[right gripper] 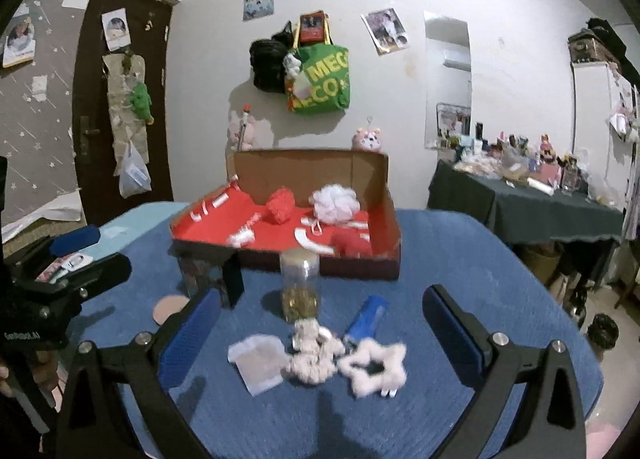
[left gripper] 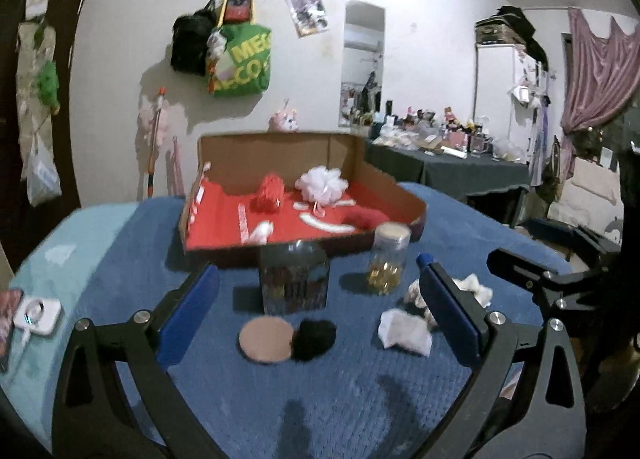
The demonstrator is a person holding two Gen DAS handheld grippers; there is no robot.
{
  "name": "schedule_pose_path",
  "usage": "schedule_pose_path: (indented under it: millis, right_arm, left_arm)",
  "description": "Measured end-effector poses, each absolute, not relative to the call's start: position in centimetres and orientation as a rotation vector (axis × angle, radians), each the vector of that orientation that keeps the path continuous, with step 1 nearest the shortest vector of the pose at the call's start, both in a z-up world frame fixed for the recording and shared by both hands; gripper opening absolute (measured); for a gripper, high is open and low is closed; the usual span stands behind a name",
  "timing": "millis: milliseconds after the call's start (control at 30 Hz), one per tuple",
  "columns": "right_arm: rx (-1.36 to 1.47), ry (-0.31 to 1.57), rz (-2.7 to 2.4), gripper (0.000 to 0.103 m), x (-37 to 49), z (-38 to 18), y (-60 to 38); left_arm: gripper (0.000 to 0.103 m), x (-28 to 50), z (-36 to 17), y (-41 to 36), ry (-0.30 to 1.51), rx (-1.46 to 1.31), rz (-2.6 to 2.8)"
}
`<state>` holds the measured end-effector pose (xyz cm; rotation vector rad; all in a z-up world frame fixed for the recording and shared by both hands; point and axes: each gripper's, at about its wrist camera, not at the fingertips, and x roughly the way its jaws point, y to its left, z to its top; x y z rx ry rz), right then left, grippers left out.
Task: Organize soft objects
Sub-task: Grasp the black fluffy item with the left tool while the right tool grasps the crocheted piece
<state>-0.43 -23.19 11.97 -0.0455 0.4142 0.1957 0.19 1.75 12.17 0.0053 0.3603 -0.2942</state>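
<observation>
Both tools stood wide open with nothing between their pads: the left gripper [left gripper: 320, 299] and the right gripper [right gripper: 322, 319]. Taking the cardboard box [right gripper: 372, 195] as landmark, a white pouf [right gripper: 334, 203] and a red pouf [right gripper: 280, 205] lay inside it. In front of the box, on the blue blanket [right gripper: 480, 259], lay a star scrunchie [right gripper: 374, 365], a cream scrunchie [right gripper: 314, 359] and a white cloth [right gripper: 258, 361], near a glass jar [right gripper: 300, 283]; a black puff [left gripper: 314, 339] lay further left
</observation>
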Motion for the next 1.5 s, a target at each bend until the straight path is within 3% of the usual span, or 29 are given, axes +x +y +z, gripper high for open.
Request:
schedule_pose_path:
  millis: [233, 600, 800, 867, 933, 967, 1033, 1100, 1167, 1500]
  right_arm:
    - [-0.028, 0.528, 0.198, 0.103, 1.4, 7.8, -23.1]
    - [-0.029, 0.589, 0.210, 0.103, 3.1, 5.8, -23.0]
    - [-0.037, 0.619, 0.236, 0.094, 4.4, 5.4, -22.9]
    - [-0.044, 0.634, 0.254, 0.086, 5.0, 5.1, -22.7]
    - [-0.054, 0.648, 0.265, 0.079, 5.5, 4.8, -22.5]
    - [-0.057, 0.657, 0.273, 0.074, 5.7, 4.6, -22.4]
    - [-0.062, 0.681, 0.295, 0.066, 6.2, 4.1, -22.1]
    - [-0.070, 0.710, 0.302, 0.055, 6.8, 3.4, -22.0]
    - [-0.066, 0.699, 0.298, 0.035, 6.7, 3.3, -22.2]
    - [-0.059, 0.632, 0.306, 0.031, 5.2, 5.0, -22.5]
  left_arm:
    - [0.102, 1.6, 8.3, 2.2, 0.473, -0.024, -0.264]
    - [0.102, 3.8, 5.5, 2.9, 0.579, -0.036, -0.250]
    - [0.101, 4.9, 5.3, 2.1, 0.598, -0.007, -0.305]
    - [0.097, 5.3, 5.3, 1.8, 0.601, 0.013, -0.317]
    - [0.077, 5.8, 5.1, 1.2, 0.605, 0.039, -0.330]
    - [0.073, 5.9, 5.1, 1.1, 0.608, 0.048, -0.334]
    - [0.043, 6.6, 4.7, 0.6, 0.633, 0.072, -0.349]
    - [0.031, 7.2, 4.2, 0.2, 0.666, 0.084, -0.367]
    - [0.030, 7.8, 3.4, -0.1, 0.705, 0.086, -0.379]
    - [0.029, 6.6, 4.5, -0.6, 0.672, 0.068, -0.425]
